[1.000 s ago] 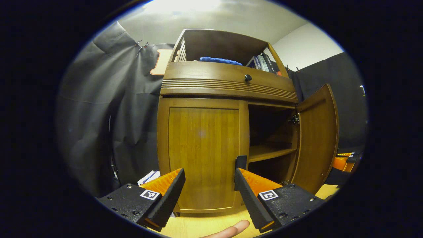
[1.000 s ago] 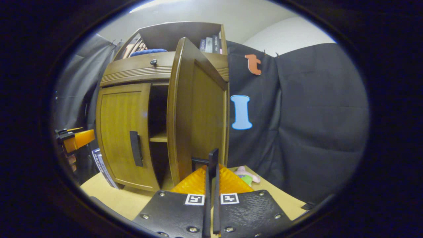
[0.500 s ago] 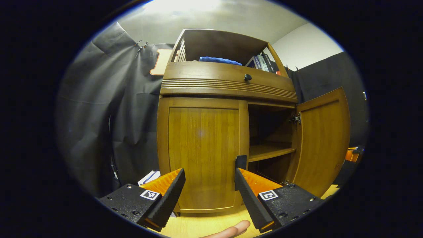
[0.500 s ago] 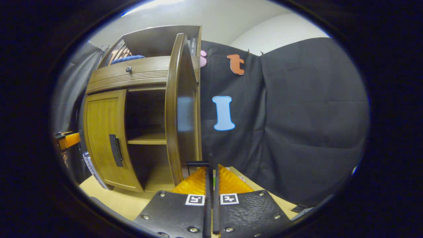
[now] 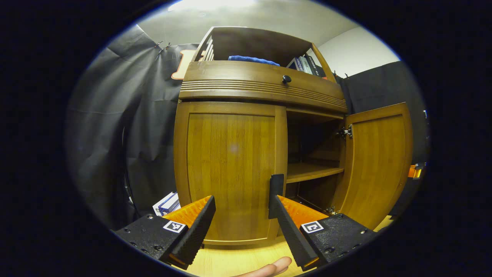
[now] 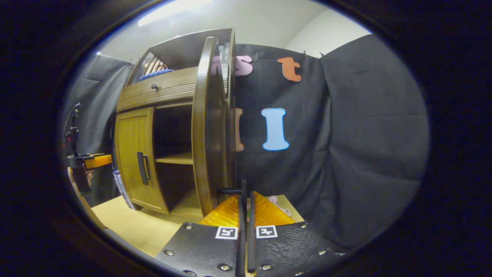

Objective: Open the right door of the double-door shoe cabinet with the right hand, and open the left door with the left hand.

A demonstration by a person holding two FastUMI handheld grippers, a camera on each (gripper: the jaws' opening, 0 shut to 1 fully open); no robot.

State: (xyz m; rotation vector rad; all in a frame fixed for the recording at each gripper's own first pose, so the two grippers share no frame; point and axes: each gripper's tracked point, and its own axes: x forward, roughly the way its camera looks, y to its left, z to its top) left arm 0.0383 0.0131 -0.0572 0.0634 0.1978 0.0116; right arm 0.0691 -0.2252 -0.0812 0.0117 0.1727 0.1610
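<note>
Right door (image 5: 378, 161) of the shoe cabinet (image 5: 265, 90) stands swung wide, right gripper (image 6: 245, 200) pinched tight on its handle (image 6: 230, 190). Left gripper (image 5: 242, 207) sits fingers spread in front of the closed left door (image 5: 230, 169), one fingertip by its handle (image 5: 276, 185)

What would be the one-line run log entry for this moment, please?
right door: open wide | right gripper: shut on right door handle | left door: closed | left gripper: open, facing left door, handle not gripped
</note>
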